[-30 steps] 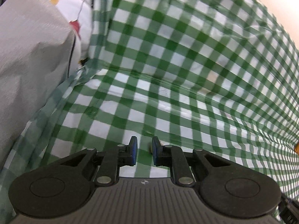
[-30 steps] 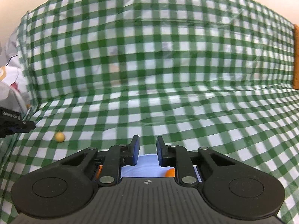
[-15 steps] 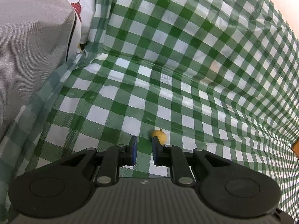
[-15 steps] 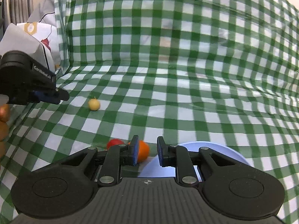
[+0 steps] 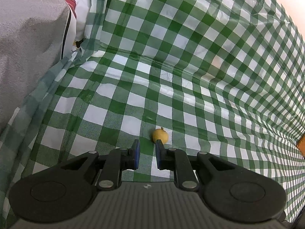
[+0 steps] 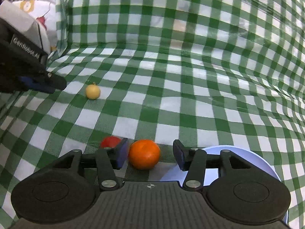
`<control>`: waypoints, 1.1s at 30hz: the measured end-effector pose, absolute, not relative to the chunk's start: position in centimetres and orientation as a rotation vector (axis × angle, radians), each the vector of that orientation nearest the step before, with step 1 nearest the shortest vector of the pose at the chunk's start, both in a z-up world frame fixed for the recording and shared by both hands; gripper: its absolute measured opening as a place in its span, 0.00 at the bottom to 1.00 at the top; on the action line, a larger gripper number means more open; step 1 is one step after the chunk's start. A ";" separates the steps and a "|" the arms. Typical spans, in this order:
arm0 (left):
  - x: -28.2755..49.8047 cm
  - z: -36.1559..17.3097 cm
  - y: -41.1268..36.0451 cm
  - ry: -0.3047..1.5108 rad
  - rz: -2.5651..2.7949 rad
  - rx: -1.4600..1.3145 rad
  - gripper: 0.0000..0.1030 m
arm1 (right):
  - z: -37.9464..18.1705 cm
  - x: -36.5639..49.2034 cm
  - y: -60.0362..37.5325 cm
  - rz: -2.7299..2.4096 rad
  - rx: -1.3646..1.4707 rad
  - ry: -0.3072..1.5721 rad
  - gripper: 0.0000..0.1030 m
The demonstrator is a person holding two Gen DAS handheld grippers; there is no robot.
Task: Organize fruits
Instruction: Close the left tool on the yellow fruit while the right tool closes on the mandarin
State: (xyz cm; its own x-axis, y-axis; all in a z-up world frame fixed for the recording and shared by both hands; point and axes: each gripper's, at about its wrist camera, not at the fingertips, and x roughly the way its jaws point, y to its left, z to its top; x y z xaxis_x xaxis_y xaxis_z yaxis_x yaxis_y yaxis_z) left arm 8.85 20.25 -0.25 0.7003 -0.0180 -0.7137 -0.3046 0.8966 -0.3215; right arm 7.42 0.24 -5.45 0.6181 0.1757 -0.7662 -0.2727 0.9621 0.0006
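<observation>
Nearest me in the right wrist view, my right hand-held gripper (image 6: pixel 150 153) is spread wide and grasping nothing. An orange (image 6: pixel 144 154) sits on the checked cloth (image 6: pixel 190 95) low in the middle of the frame, between the two fingers, close against the left finger and well clear of the right one. Just behind the left fingertip, partly hidden by it, lies a red fruit (image 6: pixel 109 142); I cannot tell what kind. At the lower right, a pale blue plate (image 6: pixel 247 156) lies behind the right finger, apart from the orange.

Farther off, in the middle left of that frame, a small yellow fruit (image 6: pixel 92 92) rests on the cloth. My left hand-held gripper (image 6: pixel 38 82) reaches in from the left edge, its tip near that fruit but not touching it.

In the left wrist view, my left hand-held gripper (image 5: pixel 146 150) is released, a narrow gap between its blue pads, nothing in it. The small yellow fruit (image 5: pixel 160 135) lies just beyond the right fingertip, slightly right of the gap.

Beyond, the cloth rises like a backdrop. At the upper left of both frames sits a gray cushion (image 5: pixel 28 38) with a white printed fabric (image 6: pixel 45 11) behind it.
</observation>
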 end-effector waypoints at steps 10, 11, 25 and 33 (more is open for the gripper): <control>10.4 -1.3 19.6 0.773 0.124 -0.448 0.25 | -4.6 6.5 -0.8 0.326 -0.092 0.857 0.37; 10.7 -1.4 19.5 0.769 0.122 -0.438 0.32 | -4.2 6.5 -0.8 0.331 -0.082 0.845 0.37; 13.1 -2.9 15.2 0.757 0.111 -0.182 0.41 | -3.0 5.0 -0.5 0.547 -0.032 0.880 0.37; 13.8 -3.4 14.9 0.753 0.123 -0.127 0.26 | -4.1 4.8 0.2 0.598 -0.069 0.951 0.37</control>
